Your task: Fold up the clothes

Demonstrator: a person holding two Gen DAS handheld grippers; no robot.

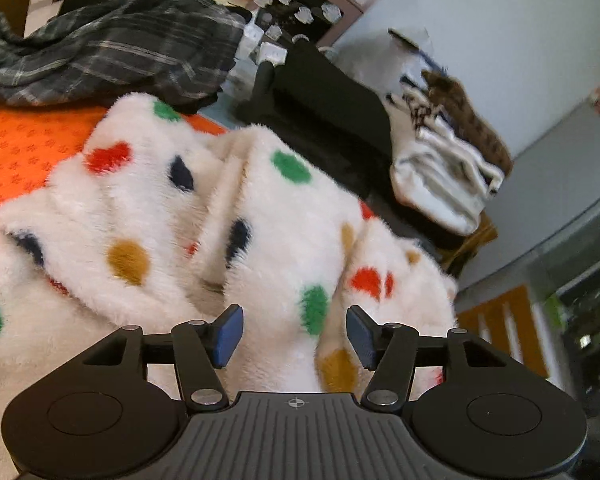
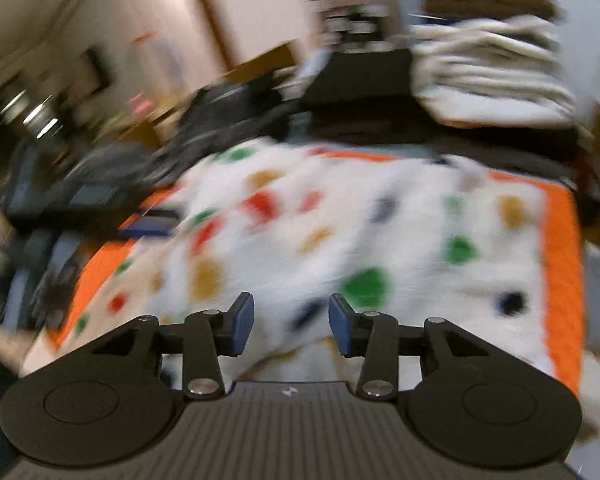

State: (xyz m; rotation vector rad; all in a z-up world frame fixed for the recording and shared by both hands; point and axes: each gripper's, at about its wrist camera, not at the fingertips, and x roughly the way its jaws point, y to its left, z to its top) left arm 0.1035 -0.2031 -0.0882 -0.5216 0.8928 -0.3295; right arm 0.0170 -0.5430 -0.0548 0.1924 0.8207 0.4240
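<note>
A white fluffy garment point(image 1: 260, 208) with red, green, navy and mustard dots lies rumpled in thick folds on an orange patterned mat point(image 1: 24, 148). My left gripper point(image 1: 295, 336) hovers close over its near folds, blue pads apart, and I see no pad pressing the fleece. In the blurred right wrist view the same dotted garment point(image 2: 340, 232) spreads across the orange mat point(image 2: 560, 264). My right gripper point(image 2: 291, 326) stands open above the garment's near edge with nothing pinched between its pads.
A grey plaid garment point(image 1: 112, 48) is heaped at the back left of the mat. A stack of folded pale clothes point(image 1: 444, 156) rests on a dark block point(image 1: 332, 96) to the right, seen also as folded clothes point(image 2: 488, 68). Dark clutter point(image 2: 100, 184) lies left of the mat.
</note>
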